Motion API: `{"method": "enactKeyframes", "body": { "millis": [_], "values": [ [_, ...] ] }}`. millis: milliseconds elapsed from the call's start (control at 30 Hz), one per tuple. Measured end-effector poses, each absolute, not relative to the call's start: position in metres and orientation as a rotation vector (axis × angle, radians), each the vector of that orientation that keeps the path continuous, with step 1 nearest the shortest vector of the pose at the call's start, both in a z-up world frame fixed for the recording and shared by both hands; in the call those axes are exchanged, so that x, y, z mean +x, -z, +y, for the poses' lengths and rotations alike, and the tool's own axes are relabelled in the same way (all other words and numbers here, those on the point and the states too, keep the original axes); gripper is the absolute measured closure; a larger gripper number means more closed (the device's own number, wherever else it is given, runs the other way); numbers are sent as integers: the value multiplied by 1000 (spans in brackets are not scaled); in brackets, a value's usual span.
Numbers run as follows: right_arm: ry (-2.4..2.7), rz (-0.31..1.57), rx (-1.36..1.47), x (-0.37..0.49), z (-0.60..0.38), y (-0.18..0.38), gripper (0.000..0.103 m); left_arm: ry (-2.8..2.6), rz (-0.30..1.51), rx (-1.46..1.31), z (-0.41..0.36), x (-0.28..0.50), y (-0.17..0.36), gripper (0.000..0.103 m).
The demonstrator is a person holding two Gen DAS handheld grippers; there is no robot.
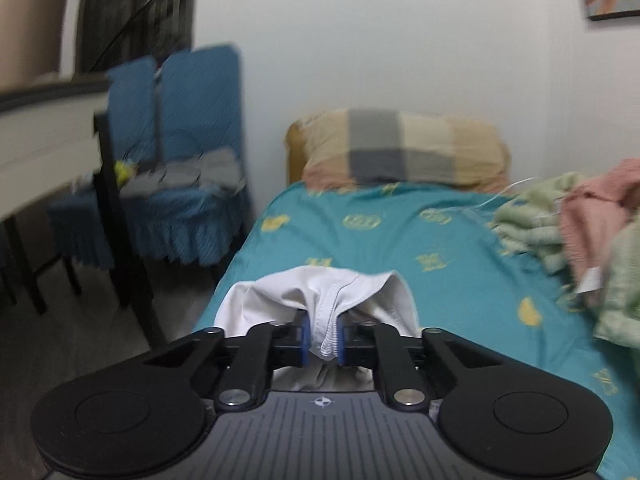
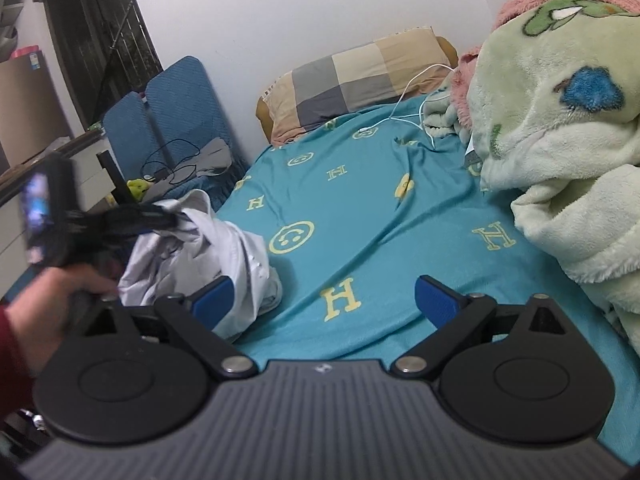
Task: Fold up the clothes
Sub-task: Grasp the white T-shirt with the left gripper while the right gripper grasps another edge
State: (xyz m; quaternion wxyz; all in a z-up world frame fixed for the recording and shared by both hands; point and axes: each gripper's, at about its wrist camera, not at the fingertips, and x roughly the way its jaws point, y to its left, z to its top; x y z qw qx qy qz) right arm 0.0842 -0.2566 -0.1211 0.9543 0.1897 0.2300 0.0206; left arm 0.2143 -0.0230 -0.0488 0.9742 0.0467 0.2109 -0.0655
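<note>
Blue pads (image 1: 306,334) of the left gripper (image 1: 323,336) were clamped on a ribbed hem of the white garment (image 1: 320,300), which bunched up just beyond the 2 fingers, raised over the near left edge of the bed's teal sheet (image 1: 400,240). From the right wrist, the right gripper (image 2: 325,296) stood with jaws spread wide and nothing between them, low over the sheet; its left pad (image 2: 212,294) overlapped the garment's (image 2: 224,256) crumpled lower part. The person's left hand (image 2: 48,304) held the left gripper at the far left. Beyond lay a checked pillow (image 1: 404,152), a green-and-pink blanket (image 2: 560,120) and a blue chair (image 1: 180,128).
</note>
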Motion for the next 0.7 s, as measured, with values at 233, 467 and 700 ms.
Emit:
{"method": "enactKeyframes", "body": {
  "millis": [233, 467, 700],
  "values": [
    [-64, 396, 366, 76, -251, 112, 31, 284, 320, 78, -32, 117, -18, 93],
    [-222, 431, 413, 54, -236, 98, 42, 354, 275, -64, -13, 43, -40, 93],
    [-295, 548, 415, 31, -165, 96, 42, 366, 269, -152, 22, 31, -25, 93]
  ]
}}
